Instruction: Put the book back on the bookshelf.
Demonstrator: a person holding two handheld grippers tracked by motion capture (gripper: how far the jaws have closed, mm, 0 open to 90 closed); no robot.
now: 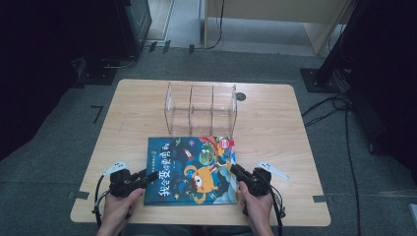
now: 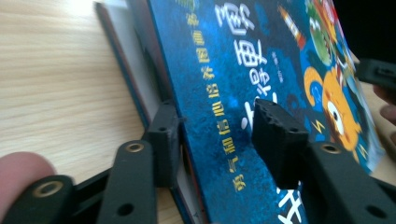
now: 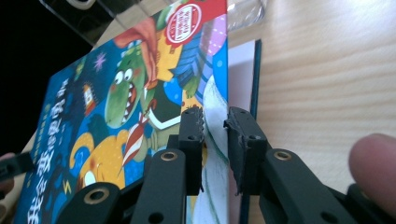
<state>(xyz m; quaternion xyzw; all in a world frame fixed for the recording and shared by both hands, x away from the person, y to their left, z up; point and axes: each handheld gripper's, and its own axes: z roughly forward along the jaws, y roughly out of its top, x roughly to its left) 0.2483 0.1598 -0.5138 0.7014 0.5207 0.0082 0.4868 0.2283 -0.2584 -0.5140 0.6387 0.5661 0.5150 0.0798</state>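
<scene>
A children's book (image 1: 192, 169) with a dark blue cover and cartoon monsters lies on the table's near half. My left gripper (image 1: 150, 173) is at its left spine edge. In the left gripper view the book (image 2: 224, 56) runs between the jaws of this gripper (image 2: 217, 135): one pad by the edge, the other over the cover, apart from it. My right gripper (image 1: 233, 169) is at the book's right edge. In the right gripper view the raised front cover (image 3: 116, 93) and a white page sit between that gripper's (image 3: 215, 135) open jaws.
A clear acrylic organizer (image 1: 201, 110) with three compartments stands just behind the book. The wooden table (image 1: 275, 123) has a small dark hole (image 1: 240, 96) at the back. The person's hands come in from the near edge. Cables and stands are on the floor around.
</scene>
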